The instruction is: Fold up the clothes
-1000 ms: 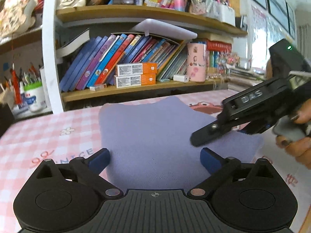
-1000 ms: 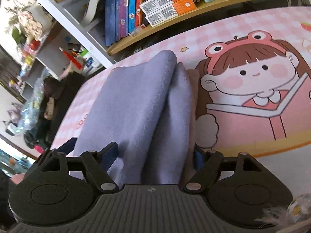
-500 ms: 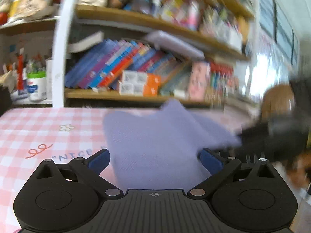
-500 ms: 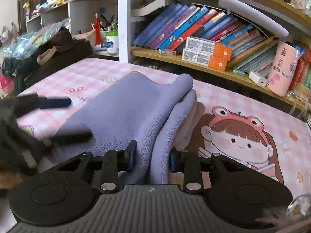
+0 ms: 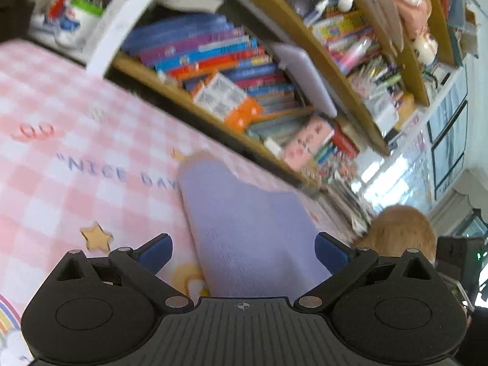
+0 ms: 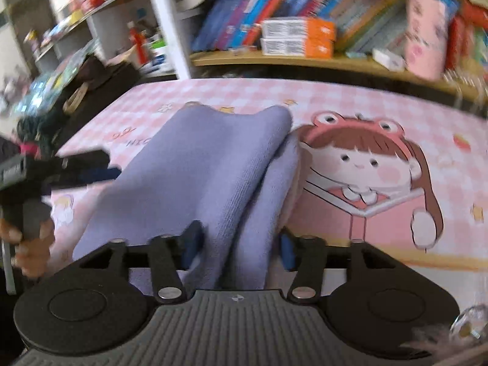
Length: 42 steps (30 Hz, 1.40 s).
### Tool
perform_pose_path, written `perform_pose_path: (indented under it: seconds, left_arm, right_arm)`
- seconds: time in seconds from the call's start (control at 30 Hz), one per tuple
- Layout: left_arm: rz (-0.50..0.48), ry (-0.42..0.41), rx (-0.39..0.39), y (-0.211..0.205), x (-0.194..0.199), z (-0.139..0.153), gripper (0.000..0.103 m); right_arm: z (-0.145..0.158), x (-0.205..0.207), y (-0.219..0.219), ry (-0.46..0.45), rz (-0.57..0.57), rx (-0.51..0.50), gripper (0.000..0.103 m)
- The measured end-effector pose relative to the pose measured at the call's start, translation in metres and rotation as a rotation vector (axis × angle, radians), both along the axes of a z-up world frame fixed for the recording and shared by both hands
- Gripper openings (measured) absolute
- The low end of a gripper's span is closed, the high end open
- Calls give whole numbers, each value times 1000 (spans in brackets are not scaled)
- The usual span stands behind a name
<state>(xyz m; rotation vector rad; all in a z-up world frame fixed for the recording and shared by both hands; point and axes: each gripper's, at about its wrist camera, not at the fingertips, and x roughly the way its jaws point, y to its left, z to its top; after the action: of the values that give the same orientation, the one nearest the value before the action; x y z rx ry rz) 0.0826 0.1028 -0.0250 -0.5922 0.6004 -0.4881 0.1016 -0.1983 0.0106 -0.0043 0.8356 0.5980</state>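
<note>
A lavender cloth (image 6: 207, 167) lies folded in thick layers on the pink checked table mat (image 6: 366, 116). Its doubled edge runs between the fingers of my right gripper (image 6: 239, 245), whose jaws are opening, and the blue pads stand just off the fabric. In the left wrist view the same cloth (image 5: 250, 228) stretches away as a narrow strip between the widely spread fingers of my left gripper (image 5: 243, 253), which is open and rolled to one side. The left gripper (image 6: 100, 166) also shows at the cloth's left edge, held by a hand (image 6: 30, 244).
Behind the table stands a bookshelf (image 6: 289, 36) packed with books and boxes, its lower board close to the mat's far edge. A dark bag (image 6: 91, 73) sits off the table's left end. The mat (image 5: 76, 167) is bare left of the cloth.
The right jaws closed on the cloth's fold, then widened again. The left gripper rolled sideways and shifted, so the cloth now looks narrower between its fingers.
</note>
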Motion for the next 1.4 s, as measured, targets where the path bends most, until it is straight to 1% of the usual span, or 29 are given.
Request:
perform_pose_path:
  seconds: [0.07,0.13,0.23,0.27,0.3,0.33,0.37,0.4,0.43,0.47,0.57,0.63,0.73,0.8,1.0,1.07,1.13,1.17,1.2,1.23,1.3,1.4]
  left_arm:
    - [-7,34,20,-4,3,-4,101]
    - [-10,63,41,-7,6,-6,101]
    - [-28,65,41,-8,6,-8,101]
    - [-37,64,38,-9,6,-8,100]
    - [-51,59,35,-11,5,-8,99]
    - [-71,49,32,-13,4,-8,97]
    - [-90,39,29,-15,2,-7,90]
    - [-109,19,40,-18,0,-5,85]
    - [-125,-12,64,-23,-5,-2,82]
    - [-142,-43,87,-27,-9,2,77]
    - [-181,-104,118,-36,-17,8,77]
    - [-187,-98,121,-37,-16,7,77]
    - [-181,-65,132,-37,-11,5,77]
    - [-182,-48,128,-36,-9,2,79]
    - [-193,10,103,-33,-3,-6,80]
    - [-194,18,93,-32,-2,-7,80]
    - [-196,18,89,-32,-2,-8,80]
    - [-199,13,91,-33,-3,-8,79]
    - [-201,4,97,-34,-4,-7,79]
    - [-204,-7,107,-36,-6,-6,78]
    - [-206,-30,131,-40,-9,-3,78]
    - [-212,-48,148,-42,-12,0,78]
  right_arm:
    - [-4,6,-8,49,-37,55,63]
    - [-10,13,-17,109,-84,120,64]
    - [-23,21,-27,193,-154,214,64]
    - [-25,19,-27,200,-154,234,63]
    - [-27,17,-27,206,-155,254,51]
    - [-28,15,-27,206,-154,267,43]
    - [-23,10,-23,170,-146,241,39]
    - [-19,4,-19,133,-139,215,34]
    - [-15,-2,-14,91,-130,183,32]
    - [-9,-11,-6,21,-110,115,30]
    - [-1,-33,10,-131,-62,-39,29]
    - [-3,-38,6,-130,-56,-33,30]
    - [-10,-36,-13,-62,-88,52,33]
    - [-14,-31,-23,1,-115,114,40]
    - [-27,-19,-43,142,-170,243,53]
    - [-33,-17,-49,175,-186,294,54]
    - [-33,-17,-49,175,-186,298,54]
    - [-32,-17,-46,171,-180,289,50]
    - [-31,-18,-44,162,-169,284,43]
    - [-27,-21,-38,126,-156,259,41]
    - [-17,-36,-20,-21,-90,124,35]
    - [-9,-63,12,-249,30,-103,34]
